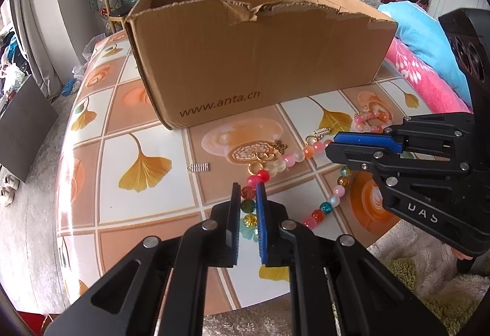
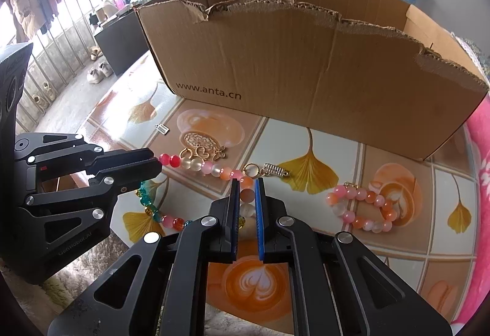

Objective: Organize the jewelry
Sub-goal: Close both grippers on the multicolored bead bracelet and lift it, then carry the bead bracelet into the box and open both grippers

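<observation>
A long bead necklace [image 1: 283, 160] of pink, red, white, teal and yellow beads lies in a loop on the table; it also shows in the right wrist view [image 2: 211, 168]. My left gripper [image 1: 248, 187] is shut on the necklace's red and teal beads. My right gripper [image 2: 246, 183] is shut on its orange and white beads; it also shows in the left wrist view [image 1: 332, 143]. The left gripper shows in the right wrist view [image 2: 157, 163]. A small pink-orange bead bracelet [image 2: 363, 209] lies to the right. Gold charms [image 2: 211, 152] lie by the necklace.
An open cardboard box [image 1: 245, 66] printed www.anta.cn stands behind the jewelry on the round table [image 1: 147, 137]. A small silver charm [image 1: 199, 167] lies left of the necklace. A pink towel [image 1: 422, 75] is at the right edge.
</observation>
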### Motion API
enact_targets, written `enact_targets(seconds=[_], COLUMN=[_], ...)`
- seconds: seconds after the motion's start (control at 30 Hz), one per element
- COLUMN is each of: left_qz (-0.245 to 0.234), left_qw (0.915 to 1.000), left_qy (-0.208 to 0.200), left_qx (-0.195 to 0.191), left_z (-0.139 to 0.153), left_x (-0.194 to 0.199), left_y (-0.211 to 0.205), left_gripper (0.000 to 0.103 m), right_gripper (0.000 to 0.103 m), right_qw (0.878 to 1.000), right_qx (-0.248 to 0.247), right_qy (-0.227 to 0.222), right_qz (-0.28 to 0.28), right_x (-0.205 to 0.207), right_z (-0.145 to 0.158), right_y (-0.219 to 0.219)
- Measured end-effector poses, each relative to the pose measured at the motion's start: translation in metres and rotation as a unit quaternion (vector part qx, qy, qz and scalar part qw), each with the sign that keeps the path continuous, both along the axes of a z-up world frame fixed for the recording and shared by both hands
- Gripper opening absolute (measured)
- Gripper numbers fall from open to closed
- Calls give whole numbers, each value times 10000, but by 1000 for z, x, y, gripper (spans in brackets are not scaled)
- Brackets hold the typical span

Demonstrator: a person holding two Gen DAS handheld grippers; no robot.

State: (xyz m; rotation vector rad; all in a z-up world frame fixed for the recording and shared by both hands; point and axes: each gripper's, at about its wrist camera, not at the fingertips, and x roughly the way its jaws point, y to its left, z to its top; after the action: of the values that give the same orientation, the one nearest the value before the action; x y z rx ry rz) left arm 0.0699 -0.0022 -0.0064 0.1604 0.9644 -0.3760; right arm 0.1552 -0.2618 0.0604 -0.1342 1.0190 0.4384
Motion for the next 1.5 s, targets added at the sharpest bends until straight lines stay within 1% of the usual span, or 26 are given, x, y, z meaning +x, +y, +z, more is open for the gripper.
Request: enact_targets(seconds=[0.2,0.37,0.57,0.77,0.83,0.93,1.07,1.13,1.2,1.27,1.33,1.4,1.43,1.5], left_qz=[5,-16,-90,-233,-276,-337,-376,-406,-461,-498,-525,-603,-627,-711], left_qw=[9998,9990,9955,9862,9813,9736,9651,9638,9663,9716,9774,9828,9848,9873], left_qy=[-177,-439,-940,-1632,-1899,-2251,-2585,-2626,-2522,-2298,-2014,-1683,-1533,-1268], left_qx=[-6,25,63,150,176,185,191,220,228,285,371,468,516,639], left_z=[7,21,51,91,108,131,155,163,163,158,149,135,128,113], left_x=[-6,-16,-27,-35,-33,-26,-5,17,41,72,100,128,139,157], left_y=[-1,-2,-4,-7,-9,-10,-10,-9,-7,-6,-7,-9,-10,-13], left_gripper=[9,9,9,9,9,9,9,9,9,9,9,9,9,9], right_gripper=[7,7,7,7,7,7,7,7,7,7,7,7,7,7], right_qw=[9999,9992,9961,9882,9846,9776,9726,9736,9773,9825,9874,9899,9907,9898], right_qx=[47,115,211,318,375,409,385,409,444,500,597,650,653,665], right_qy=[-144,-379,-855,-1499,-1708,-2063,-2285,-2221,-2004,-1632,-1119,-689,-374,90], right_qz=[-48,-55,-83,-49,-23,65,217,338,517,746,945,1053,1134,1259], right_x=[-10,-22,-32,-36,-33,-21,9,33,58,88,121,143,161,182], right_z=[10,25,54,95,110,135,154,159,158,152,137,123,111,97], right_y=[-5,-8,-17,-26,-28,-33,-30,-29,-26,-21,-15,-11,-6,2])
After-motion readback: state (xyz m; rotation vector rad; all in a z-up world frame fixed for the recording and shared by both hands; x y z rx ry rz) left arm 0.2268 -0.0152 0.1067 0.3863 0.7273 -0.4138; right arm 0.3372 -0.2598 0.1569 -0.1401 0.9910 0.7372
